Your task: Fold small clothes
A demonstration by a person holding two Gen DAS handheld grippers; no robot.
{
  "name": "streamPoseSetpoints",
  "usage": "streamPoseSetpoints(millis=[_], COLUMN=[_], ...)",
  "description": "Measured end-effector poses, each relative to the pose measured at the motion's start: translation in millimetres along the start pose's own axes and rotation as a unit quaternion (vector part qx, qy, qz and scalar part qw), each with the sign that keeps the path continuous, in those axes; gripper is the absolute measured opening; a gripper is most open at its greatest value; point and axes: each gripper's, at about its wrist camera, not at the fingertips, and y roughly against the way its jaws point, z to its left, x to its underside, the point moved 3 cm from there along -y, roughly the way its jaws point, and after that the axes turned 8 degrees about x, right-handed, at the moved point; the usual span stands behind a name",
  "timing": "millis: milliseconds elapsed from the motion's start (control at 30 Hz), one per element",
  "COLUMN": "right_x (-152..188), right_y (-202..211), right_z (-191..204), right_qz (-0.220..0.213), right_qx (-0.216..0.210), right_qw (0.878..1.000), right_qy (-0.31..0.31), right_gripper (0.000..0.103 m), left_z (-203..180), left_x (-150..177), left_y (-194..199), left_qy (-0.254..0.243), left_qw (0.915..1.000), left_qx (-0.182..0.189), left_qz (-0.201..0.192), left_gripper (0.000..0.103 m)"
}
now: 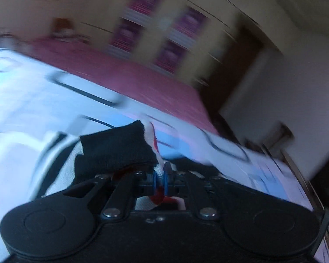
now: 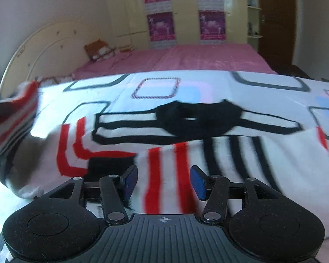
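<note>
Garment: a white shirt (image 2: 164, 153) with red and black stripes is spread on the bed (image 2: 208, 59), over a patterned sheet (image 2: 155, 87); its black collar (image 2: 197, 120) lies at 12 o'clock from the right gripper (image 2: 163, 182).
Long axis: the shirt runs from 9 to 3 o'clock across the right view, sleeves out to both sides.
Left gripper (image 1: 162, 175): its fingers are closed on a pinch of cloth, a black cuff (image 1: 116, 146) with white and red knit bunched between the pads.
Right gripper: its fingers stand apart, nothing clamped; the striped body lies just under and ahead of them.
Nearer hand: the left already holds the sleeve end, judged to be carried toward the body for a fold.
Right view alone: a lifted sleeve (image 2: 17, 111) at 9 o'clock and the whole layout are shown.
Left view alone: the grip itself is shown; the rest is blurred.
</note>
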Motion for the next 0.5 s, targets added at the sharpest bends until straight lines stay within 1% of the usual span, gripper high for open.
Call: streamPoseSetpoints(millis=[100, 200, 233, 267, 333, 400, 467, 500], right_x=[3.1, 7.7, 9.4, 11.0, 13.2, 14.3, 12.7, 12.3], right_y=[13.5, 24.7, 28.4, 31.5, 37.0, 42.6, 45.9, 46.7], right_z=[-29.9, -60.0, -68.1, -76.1, -86.3, -90.1, -86.5, -84.3], right_qz=[-0.003, 0.0, 0.001, 0.003, 0.007, 0.003, 0.0, -0.001], right_qx=[0.02, 0.037, 0.039, 0.041, 0.035, 0.028, 0.012, 0.004], right_qw=[1.0, 0.998, 0.998, 0.998, 0.997, 0.997, 0.997, 0.998], right_qy=[-0.021, -0.042, -0.048, -0.056, -0.067, -0.072, -0.071, -0.07], right_gripper=[0.053, 0.053, 0.053, 0.053, 0.053, 0.053, 0.053, 0.057], left_z=[-42.7, -70.4, -76.4, -80.6, -86.1, -83.5, -78.3, -73.2], left_x=[24.0, 54.7, 64.4, 73.1, 85.0, 89.6, 86.9, 84.3], left_y=[-44.9, -85.2, -95.6, -102.1, -106.3, -97.6, -81.5, -69.7], left_qy=[-0.045, -0.08, -0.096, -0.111, -0.133, -0.139, -0.144, -0.149], left_qw=[0.9973, 0.9909, 0.9877, 0.9843, 0.9792, 0.9781, 0.9803, 0.9815], left_qx=[0.032, 0.041, 0.036, 0.029, 0.022, 0.015, -0.001, -0.017], left_qz=[0.047, 0.1, 0.118, 0.134, 0.152, 0.154, 0.136, 0.118], left_gripper=[0.006, 0.007, 0.011, 0.019, 0.024, 0.037, 0.069, 0.072])
